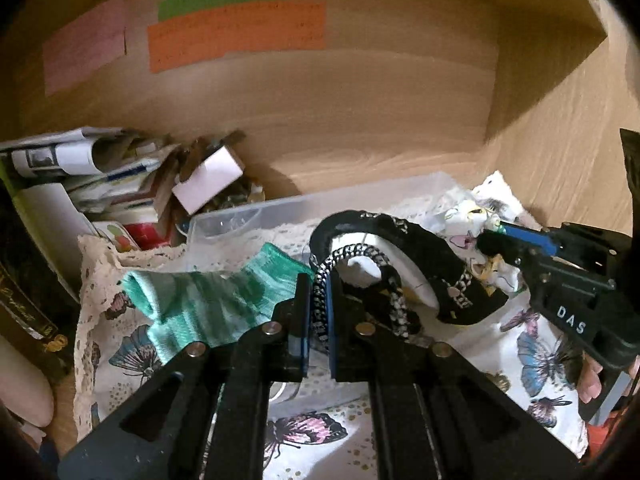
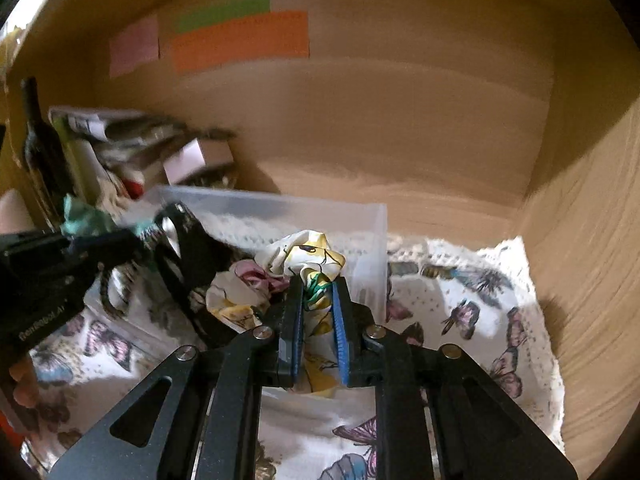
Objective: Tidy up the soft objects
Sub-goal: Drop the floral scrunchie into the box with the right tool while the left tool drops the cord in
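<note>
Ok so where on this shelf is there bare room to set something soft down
Freest is the butterfly cloth right of the clear plastic bin, up to the right side wall. Bare wood runs behind the bin along the back wall. Crowded: the back-left corner's paper and box pile, and the bin area, where the left gripper and right gripper hold fabrics.

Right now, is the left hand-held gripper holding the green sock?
No, the left hand-held gripper is shut on a black-and-white cord; the green sock lies loose beside it.
</note>
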The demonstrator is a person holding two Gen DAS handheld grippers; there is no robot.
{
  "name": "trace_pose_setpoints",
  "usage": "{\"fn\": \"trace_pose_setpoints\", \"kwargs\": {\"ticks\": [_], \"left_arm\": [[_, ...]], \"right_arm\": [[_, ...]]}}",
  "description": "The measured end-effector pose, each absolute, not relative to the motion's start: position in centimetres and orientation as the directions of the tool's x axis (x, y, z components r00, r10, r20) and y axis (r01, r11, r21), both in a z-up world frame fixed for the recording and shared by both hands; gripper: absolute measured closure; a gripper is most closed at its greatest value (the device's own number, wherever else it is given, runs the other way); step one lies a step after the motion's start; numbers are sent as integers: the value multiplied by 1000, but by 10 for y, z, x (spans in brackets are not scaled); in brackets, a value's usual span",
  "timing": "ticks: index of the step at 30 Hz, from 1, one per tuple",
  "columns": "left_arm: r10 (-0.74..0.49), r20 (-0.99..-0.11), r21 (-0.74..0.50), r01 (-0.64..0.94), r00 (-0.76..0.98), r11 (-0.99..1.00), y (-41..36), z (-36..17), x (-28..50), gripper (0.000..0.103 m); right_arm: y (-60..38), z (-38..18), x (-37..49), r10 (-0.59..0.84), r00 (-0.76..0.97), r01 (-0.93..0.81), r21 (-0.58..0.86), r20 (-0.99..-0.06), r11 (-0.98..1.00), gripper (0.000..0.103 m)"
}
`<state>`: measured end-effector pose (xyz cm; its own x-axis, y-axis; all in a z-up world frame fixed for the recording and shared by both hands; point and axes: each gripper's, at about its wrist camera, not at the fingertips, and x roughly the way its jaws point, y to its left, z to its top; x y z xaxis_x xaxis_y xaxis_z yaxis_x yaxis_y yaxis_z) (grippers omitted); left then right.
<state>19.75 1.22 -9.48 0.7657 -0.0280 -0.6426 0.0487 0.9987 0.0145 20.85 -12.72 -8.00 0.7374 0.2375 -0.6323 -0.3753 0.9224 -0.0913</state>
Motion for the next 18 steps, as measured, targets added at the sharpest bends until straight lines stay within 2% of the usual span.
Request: {"fn": "trace_pose_setpoints", "kwargs": {"ticks": [2, 4, 6, 8, 11, 18], "left_arm": [[-27, -650, 15, 48, 759, 999, 12, -98, 198, 97], [-27, -651, 19, 52, 759, 998, 12, -99, 197, 92], [-36, -651, 14, 59, 758, 998, 11, -98, 196, 81], [-41, -645, 12, 64, 763, 998, 10, -96, 193, 73], [-39, -627, 14, 62, 778, 998, 10, -90, 187, 67], [-68, -572, -28, 64, 818, 998, 19, -67, 166, 65]], "right_arm": [[-124, -84, 208, 223, 735, -380, -117, -640, 917, 88], [-122, -84, 204, 209, 743, -381, -144, -635, 913, 80], [-122, -81, 201, 207, 753, -381, -157, -625, 911, 65], [-122, -76, 195, 206, 769, -377, -169, -606, 910, 59], [-124, -69, 192, 220, 775, -381, -160, -592, 911, 58], [-126, -42, 170, 287, 796, -405, -117, -533, 907, 58]]}}
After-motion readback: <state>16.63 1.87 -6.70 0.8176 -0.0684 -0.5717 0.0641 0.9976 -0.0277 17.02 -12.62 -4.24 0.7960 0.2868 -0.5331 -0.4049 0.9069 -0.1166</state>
